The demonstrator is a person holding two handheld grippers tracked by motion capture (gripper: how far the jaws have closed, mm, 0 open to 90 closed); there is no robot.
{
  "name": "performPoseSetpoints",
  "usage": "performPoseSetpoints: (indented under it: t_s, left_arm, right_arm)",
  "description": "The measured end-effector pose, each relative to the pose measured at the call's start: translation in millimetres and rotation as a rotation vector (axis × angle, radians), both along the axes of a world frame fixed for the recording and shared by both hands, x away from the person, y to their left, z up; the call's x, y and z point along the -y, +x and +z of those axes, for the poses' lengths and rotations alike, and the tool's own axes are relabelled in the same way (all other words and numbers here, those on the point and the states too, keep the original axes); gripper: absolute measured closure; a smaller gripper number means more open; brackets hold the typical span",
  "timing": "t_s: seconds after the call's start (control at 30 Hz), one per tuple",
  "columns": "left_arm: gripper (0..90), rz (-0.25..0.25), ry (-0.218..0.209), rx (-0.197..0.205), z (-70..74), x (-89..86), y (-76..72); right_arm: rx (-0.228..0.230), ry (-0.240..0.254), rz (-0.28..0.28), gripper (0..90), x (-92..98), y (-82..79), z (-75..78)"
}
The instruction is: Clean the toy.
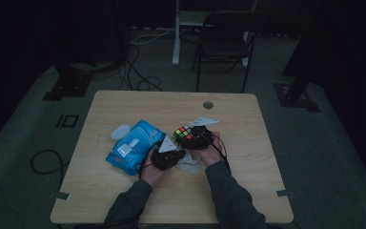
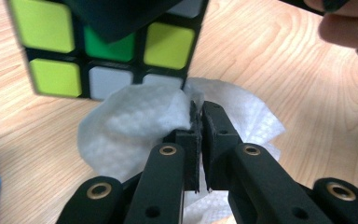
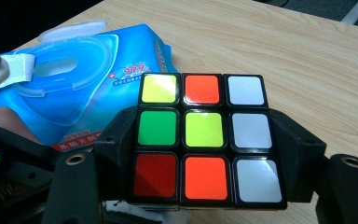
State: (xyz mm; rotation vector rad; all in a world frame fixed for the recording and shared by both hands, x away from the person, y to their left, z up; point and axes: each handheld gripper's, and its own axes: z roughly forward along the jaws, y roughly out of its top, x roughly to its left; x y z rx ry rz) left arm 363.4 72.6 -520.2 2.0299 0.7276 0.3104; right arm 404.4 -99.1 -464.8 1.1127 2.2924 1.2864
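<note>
Both tongs were black: the left tongs (image 2: 200, 135) had flat-sided arms set with brass-ringed rivet holes (small dark screw holes below them), the right tongs (image 3: 205, 154) the same brass eyelets, and each carried a grey three-cornered plate and a black cable; the sleeves were dark grey-green

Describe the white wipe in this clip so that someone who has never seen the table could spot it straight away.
On the pale wooden table, look just right of the blue wet-wipe pack, under the scrambled puzzle cube clamped in the right gripper. There the left gripper pinches a crumpled white embossed wipe, the one soft, colourless thing there.
</note>
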Motion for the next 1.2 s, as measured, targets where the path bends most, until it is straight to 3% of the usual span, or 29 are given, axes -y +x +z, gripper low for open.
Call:
performPoseSetpoints:
  t_s: [0.6,0.9,1.2]
  left_arm:
    - [86.8,0.107,-0.02,0.019,10.5,-34.3,-3.0]
    - [86.7,0.153,-0.023,0.02,10.5,-40.3,-2.6]
    - [86.0,0.183,0.008,0.038,10.9,-39.5,-5.7]
  right_arm:
    - [-0.007,-0.032,-0.016,33.9,13.1,1.0,-6.3]
    - [-0.013,-0.054,-0.021,33.9,19.6,1.1,-9.9]
    - [-0.01,-0.097,-0.043,33.9,28.5,0.0,-16.9]
